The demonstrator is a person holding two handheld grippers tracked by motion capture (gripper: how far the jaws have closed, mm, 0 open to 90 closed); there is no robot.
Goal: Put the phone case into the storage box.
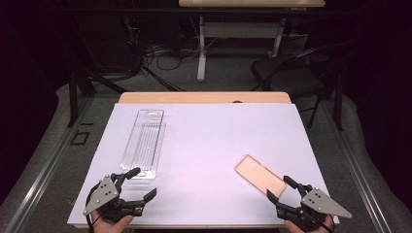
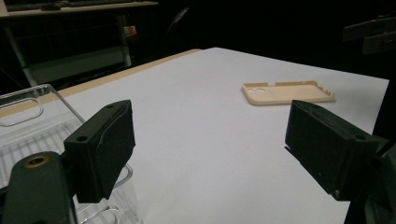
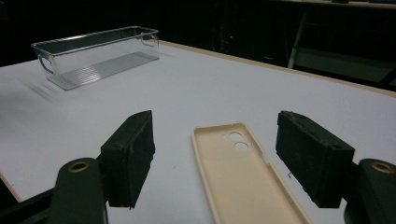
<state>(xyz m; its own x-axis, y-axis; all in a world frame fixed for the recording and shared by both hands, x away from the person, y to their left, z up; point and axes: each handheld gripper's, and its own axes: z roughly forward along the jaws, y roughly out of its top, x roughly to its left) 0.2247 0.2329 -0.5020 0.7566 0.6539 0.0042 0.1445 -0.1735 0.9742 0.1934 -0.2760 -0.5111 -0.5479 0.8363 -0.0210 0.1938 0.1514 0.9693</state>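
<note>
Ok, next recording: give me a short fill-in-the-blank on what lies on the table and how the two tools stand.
1. The beige plastic phone case lies with its hollow side facing ____.
2. The clear plastic rectangular bin holds ____.
3. The right tool has its jaws ____ on either side of the case's near end.
4. The left tool sits beside the ____.

Missing words: up; nothing; open; bin

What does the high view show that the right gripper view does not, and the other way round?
High view alone: the left gripper, open beside the near end of the clear plastic bin, plus a chair and floor cables beyond the table. Right gripper view alone: the camera cutouts inside the beige phone case. Both: the bin, the case, the white tabletop, and the open right gripper at the case's near end, not touching it.
</note>
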